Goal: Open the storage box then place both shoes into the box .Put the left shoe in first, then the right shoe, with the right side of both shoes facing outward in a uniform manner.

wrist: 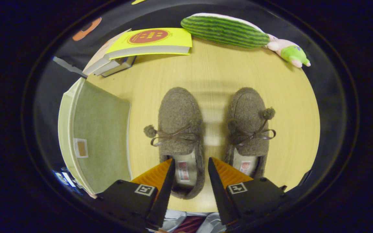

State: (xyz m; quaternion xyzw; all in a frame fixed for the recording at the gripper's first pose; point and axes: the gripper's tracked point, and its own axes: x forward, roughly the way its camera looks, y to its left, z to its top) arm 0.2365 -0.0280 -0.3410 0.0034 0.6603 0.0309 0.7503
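Staged booth, homelike: wooden table (212, 74); books (134, 48); plush toys (238, 32).

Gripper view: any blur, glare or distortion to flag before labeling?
Gripper view: strong fisheye bending, so the table edge and storage box curve; soft banded shadows lie between the left shoe and right shoe; no harsh glare; books and plush toy look slightly soft; the open hand-held gripper straddles the left shoe's heel, sharp.
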